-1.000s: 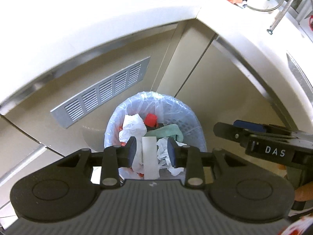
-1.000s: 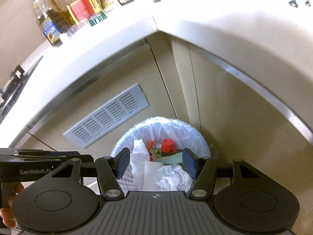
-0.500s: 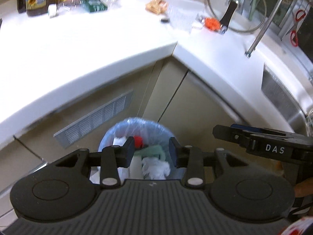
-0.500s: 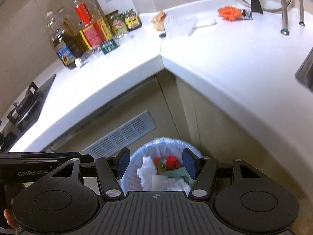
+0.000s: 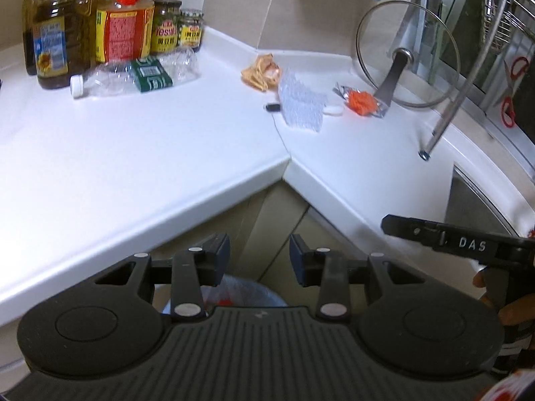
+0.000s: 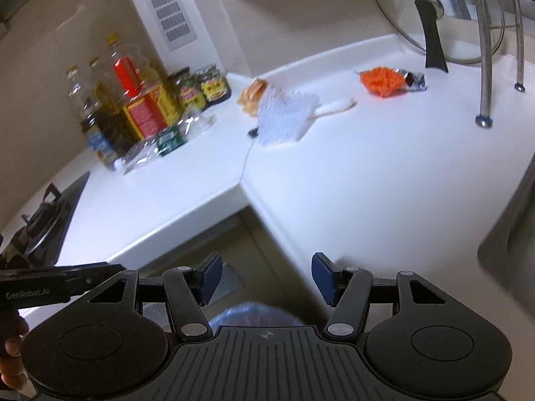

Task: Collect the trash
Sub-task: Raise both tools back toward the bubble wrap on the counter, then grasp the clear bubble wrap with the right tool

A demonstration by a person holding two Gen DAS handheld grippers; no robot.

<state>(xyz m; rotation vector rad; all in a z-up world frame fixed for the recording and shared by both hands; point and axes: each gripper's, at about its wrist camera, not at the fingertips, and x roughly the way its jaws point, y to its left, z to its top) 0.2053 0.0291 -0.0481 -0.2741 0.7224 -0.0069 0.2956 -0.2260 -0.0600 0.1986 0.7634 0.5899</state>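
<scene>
Left tongs (image 5: 259,254) agape and empty, right tongs (image 6: 266,278) agape and empty, both above lined trash bin (image 6: 255,315) below white corner surface (image 5: 150,140), on surface: orange wrapper (image 5: 361,101), tan crumpled wrapper (image 5: 262,72), white mesh sheet (image 5: 301,103), crushed clear bottle (image 5: 133,75), oil bottles (image 5: 53,33).

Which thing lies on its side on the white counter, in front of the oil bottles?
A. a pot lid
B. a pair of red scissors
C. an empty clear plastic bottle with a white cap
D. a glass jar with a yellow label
C: the clear plastic bottle lies flat on the counter with its white cap pointing left, just in front of the standing oil bottles.
</scene>
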